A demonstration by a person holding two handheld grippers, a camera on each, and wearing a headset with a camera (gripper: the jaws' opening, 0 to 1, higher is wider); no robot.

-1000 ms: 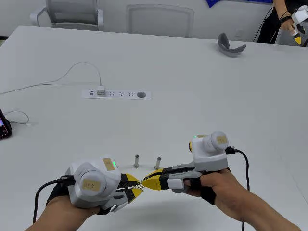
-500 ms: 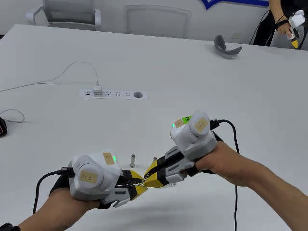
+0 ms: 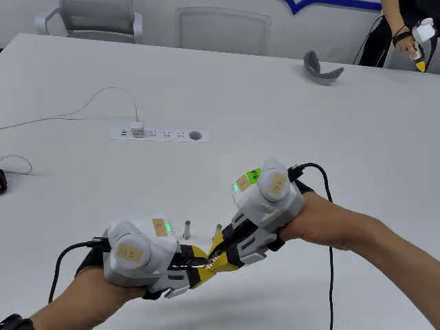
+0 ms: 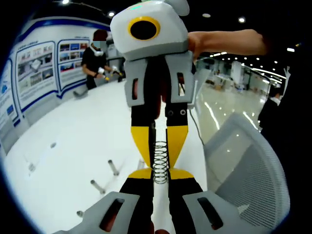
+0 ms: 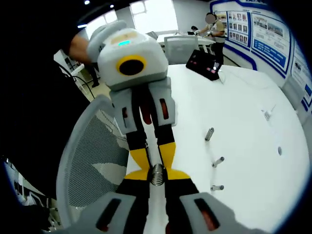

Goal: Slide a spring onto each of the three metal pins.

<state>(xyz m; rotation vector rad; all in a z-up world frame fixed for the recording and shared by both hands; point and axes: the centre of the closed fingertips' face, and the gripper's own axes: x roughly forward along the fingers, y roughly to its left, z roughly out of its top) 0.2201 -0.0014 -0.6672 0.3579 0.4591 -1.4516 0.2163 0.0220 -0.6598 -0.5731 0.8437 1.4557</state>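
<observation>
A small metal spring (image 3: 209,260) hangs just above the white table (image 3: 289,130), held between both grippers, which meet tip to tip. My left gripper (image 3: 197,267) comes from the lower left and my right gripper (image 3: 220,254) slants down from the right. In the left gripper view the spring (image 4: 161,163) stands between my left gripper's (image 4: 161,175) yellow tips and the right gripper's (image 4: 160,146) fingers. In the right gripper view the spring's end (image 5: 157,174) sits in my right gripper (image 5: 157,177). Two upright pins (image 3: 186,229) (image 3: 218,230) stand just behind the grippers; three pins (image 4: 113,168) (image 4: 97,186) (image 4: 80,213) lie left of the jaws.
A white power strip (image 3: 159,134) with a cable lies mid-table. A grey curved object (image 3: 322,69) rests at the far right. Chairs (image 3: 227,27) line the far edge. A person (image 3: 405,27) stands at the upper right. A mesh chair (image 4: 243,165) is close by the grippers.
My right gripper has swung its body up and to the left, so it now slants down onto the spring. The left gripper has held nearly still with the spring.
</observation>
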